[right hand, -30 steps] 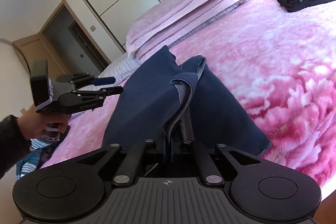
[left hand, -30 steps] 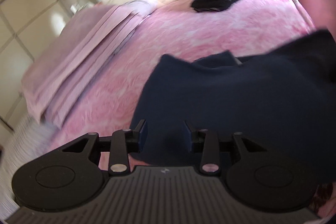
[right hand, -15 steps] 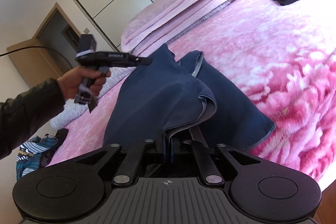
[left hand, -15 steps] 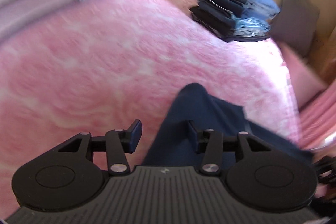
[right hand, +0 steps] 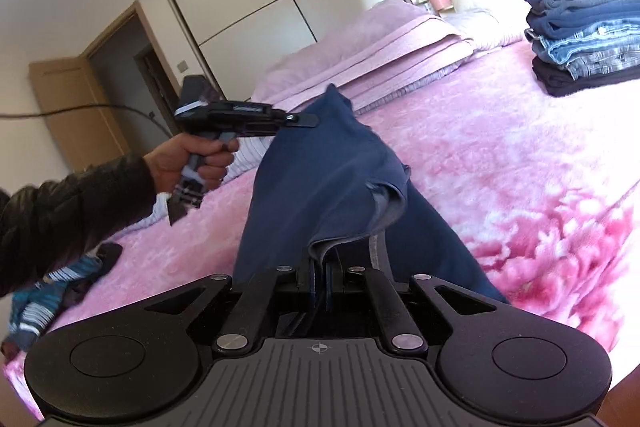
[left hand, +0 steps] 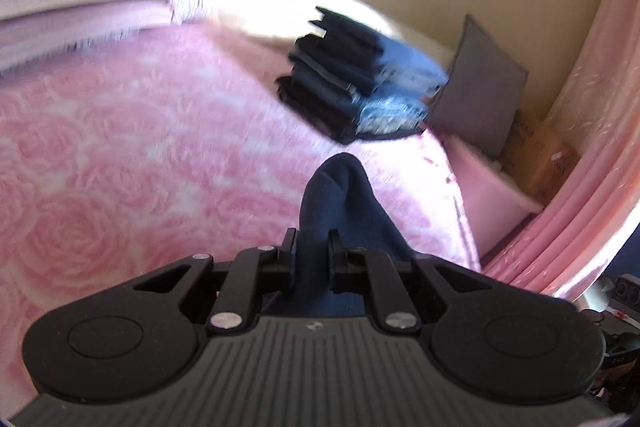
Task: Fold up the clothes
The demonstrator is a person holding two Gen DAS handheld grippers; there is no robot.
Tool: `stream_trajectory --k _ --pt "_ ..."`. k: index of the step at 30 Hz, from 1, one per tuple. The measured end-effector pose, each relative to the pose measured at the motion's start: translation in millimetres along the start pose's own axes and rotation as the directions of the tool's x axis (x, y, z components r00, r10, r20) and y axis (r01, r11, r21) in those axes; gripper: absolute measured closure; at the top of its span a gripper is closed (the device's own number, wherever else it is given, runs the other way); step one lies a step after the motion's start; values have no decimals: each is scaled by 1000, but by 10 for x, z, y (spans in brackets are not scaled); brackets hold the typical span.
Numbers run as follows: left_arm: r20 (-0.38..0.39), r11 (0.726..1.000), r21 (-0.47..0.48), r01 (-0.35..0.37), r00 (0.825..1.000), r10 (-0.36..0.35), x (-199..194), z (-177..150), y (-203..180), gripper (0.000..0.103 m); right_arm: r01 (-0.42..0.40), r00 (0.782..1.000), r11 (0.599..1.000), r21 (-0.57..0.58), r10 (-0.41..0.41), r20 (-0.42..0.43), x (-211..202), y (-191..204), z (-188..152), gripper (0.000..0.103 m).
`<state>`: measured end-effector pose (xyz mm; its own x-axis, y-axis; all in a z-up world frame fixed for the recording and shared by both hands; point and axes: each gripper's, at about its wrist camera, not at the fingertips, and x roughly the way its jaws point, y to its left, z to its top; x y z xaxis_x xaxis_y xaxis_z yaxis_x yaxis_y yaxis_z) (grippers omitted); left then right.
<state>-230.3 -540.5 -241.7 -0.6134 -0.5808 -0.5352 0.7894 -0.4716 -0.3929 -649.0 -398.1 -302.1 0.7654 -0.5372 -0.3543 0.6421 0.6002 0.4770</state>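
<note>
Navy garment (right hand: 320, 187) pinched at centre frame by left gripper (left hand: 312, 259), just closed, and right gripper (right hand: 319, 287). Unfolded yet; folded stack (right hand: 584, 27) upper right.

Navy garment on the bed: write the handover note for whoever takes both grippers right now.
Left gripper: jaws have just been closing, now pinching a corner of the navy garment.
Right gripper: shut on the garment's near edge.
The garment hangs lifted between both over the pink blanket.
Done: stack of folded clothes at the bed's far side.
Left: fold this garment and add it to the stack; a striped garment waits at the bed's edge.
</note>
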Motion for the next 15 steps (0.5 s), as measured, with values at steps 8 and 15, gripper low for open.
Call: stream_trajectory --k 8,15 --pt "-13 999 -43 28 1000 -29 387 -115 231 93 32 999 996 87 -30 -24 69 -213 -132 100" --pt "-97 998 -41 -57 994 53 624 -177 282 89 59 997 993 97 -53 -63 118 -341 -233 100"
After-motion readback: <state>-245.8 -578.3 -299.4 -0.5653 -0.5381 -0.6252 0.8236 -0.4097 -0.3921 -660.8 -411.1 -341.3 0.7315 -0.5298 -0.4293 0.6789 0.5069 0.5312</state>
